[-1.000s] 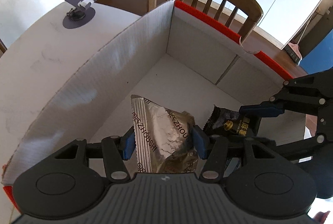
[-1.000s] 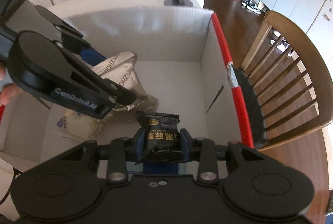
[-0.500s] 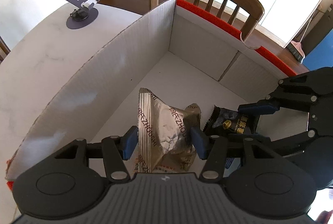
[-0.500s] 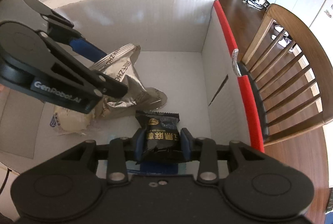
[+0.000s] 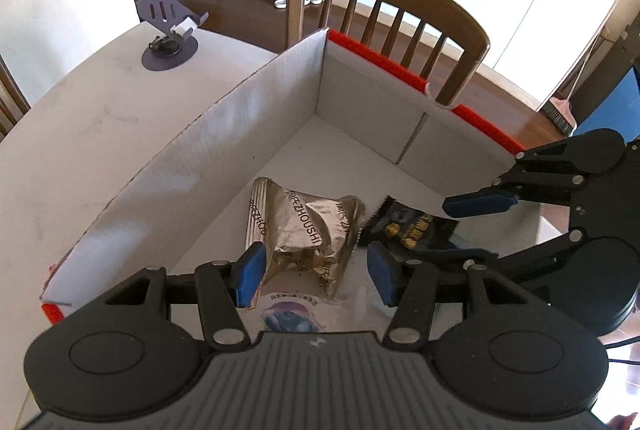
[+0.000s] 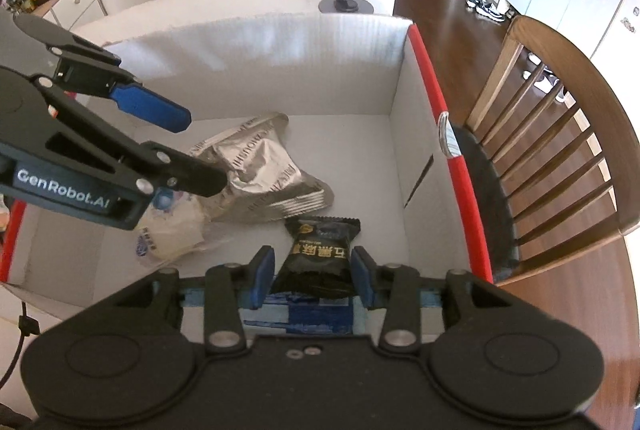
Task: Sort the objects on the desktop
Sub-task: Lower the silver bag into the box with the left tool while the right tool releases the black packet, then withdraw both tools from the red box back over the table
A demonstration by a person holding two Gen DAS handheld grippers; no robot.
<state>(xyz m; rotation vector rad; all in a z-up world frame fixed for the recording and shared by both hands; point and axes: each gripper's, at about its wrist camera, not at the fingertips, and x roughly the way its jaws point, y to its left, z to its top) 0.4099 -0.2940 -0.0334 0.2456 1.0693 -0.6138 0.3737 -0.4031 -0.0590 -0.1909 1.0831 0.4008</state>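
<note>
A white cardboard box [image 5: 224, 150] with red rims stands on the table. Inside lies a silver foil snack bag [image 5: 304, 230], also in the right wrist view [image 6: 260, 170]. My left gripper [image 5: 316, 274] is open just above it, fingers apart on either side. A black snack packet [image 6: 320, 254] lies on the box floor between the open fingers of my right gripper [image 6: 312, 278]; it also shows in the left wrist view [image 5: 408, 226]. A pale clear-wrapped bun [image 6: 172, 230] lies under the left gripper.
A blue-and-white packet [image 6: 304, 314] lies under the right gripper. A grey phone stand [image 5: 170, 42] sits on the white table [image 5: 80, 118] beyond the box. Wooden chairs [image 5: 384, 14] stand at the table's far edges.
Both grippers have opened and pulled back. The foil bag and the black packet have left the fingers and now lie on the box floor.
</note>
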